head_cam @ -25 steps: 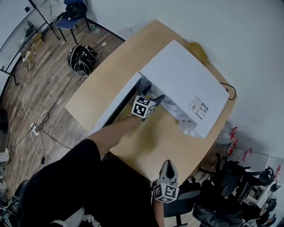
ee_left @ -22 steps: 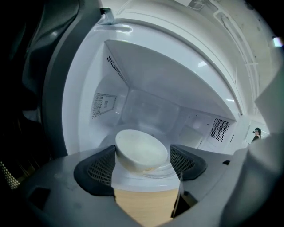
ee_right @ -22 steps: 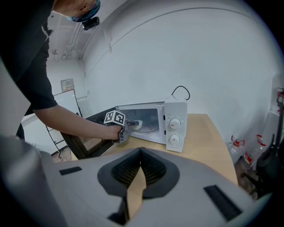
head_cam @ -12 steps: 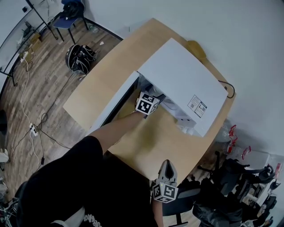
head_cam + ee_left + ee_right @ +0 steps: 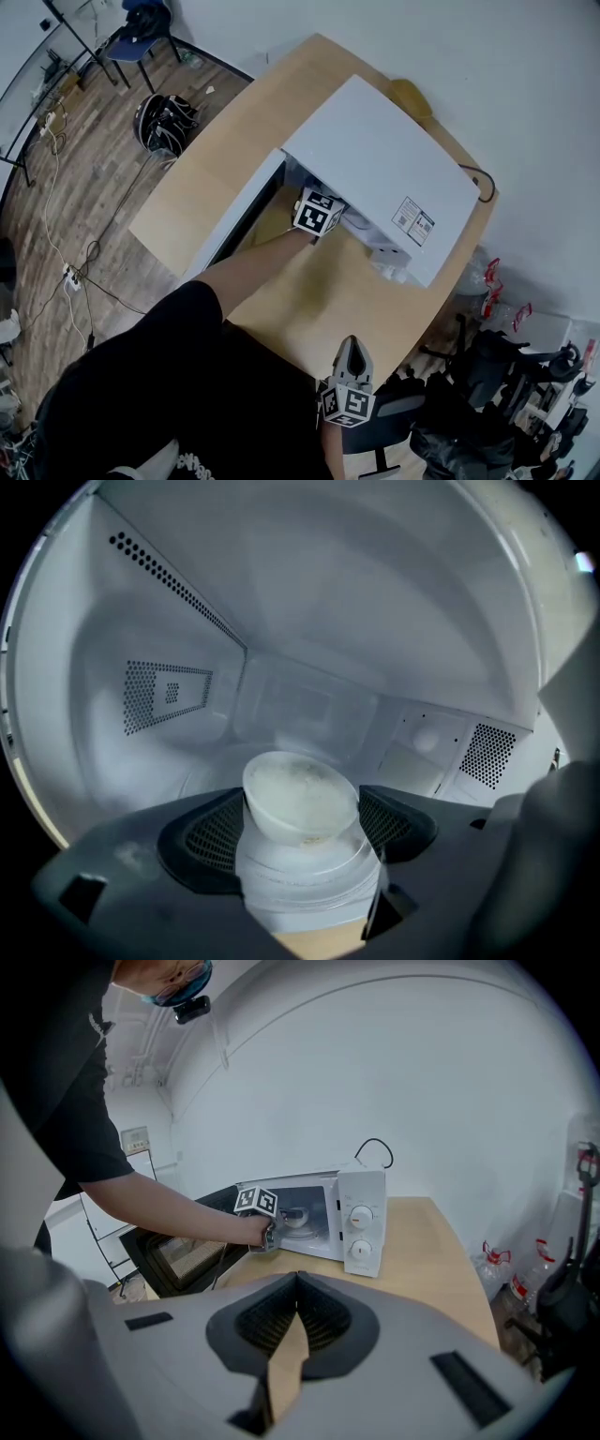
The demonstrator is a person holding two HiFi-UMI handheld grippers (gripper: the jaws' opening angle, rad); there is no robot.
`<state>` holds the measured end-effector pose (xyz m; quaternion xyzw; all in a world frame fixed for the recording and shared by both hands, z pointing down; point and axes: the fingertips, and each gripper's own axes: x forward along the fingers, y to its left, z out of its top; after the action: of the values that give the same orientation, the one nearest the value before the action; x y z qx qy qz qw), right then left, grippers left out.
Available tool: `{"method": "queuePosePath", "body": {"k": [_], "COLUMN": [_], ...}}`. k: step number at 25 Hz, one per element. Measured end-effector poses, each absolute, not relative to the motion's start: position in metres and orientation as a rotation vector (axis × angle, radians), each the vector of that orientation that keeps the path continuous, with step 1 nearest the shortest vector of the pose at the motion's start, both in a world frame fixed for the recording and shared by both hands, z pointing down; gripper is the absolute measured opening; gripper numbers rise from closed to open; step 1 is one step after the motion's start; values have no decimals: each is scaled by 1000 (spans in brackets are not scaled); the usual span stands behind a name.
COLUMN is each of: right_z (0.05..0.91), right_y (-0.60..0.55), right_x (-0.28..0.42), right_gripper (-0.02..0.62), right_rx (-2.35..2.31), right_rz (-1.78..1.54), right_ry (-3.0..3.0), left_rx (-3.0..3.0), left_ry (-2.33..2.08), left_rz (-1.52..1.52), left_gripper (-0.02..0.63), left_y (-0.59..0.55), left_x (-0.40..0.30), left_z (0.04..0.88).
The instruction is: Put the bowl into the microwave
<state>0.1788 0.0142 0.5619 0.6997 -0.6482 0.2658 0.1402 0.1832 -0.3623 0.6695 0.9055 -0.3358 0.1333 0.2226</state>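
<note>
The left claw (image 5: 302,829) grips the small white round bowl (image 5: 300,797) inside the open white microwave (image 5: 375,169). The right claw (image 5: 297,1283) is closed and empty, over the near edge of the light wooden surface (image 5: 328,300).

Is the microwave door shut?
No, in the right gripper view the door stands swung wide open beside the microwave, so you can see the bowl inside.
</note>
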Motion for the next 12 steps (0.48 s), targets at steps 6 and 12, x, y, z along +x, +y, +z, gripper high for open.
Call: {"method": "queuePosePath", "body": {"k": [6, 12], "right_z": [561, 558], "right_y": [13, 15], "right_x": [185, 186], "right_gripper": [60, 60], "right_rx": [2046, 2058], "right_rz": [767, 762], "right_ry": [-1860, -1878], "left_rx": [2512, 2477], "left_ry": [-915, -928], "left_rz": [374, 296], "left_gripper": [356, 356], "left_y": [-365, -366], "left_x": [195, 190], "left_z": [669, 665]}}
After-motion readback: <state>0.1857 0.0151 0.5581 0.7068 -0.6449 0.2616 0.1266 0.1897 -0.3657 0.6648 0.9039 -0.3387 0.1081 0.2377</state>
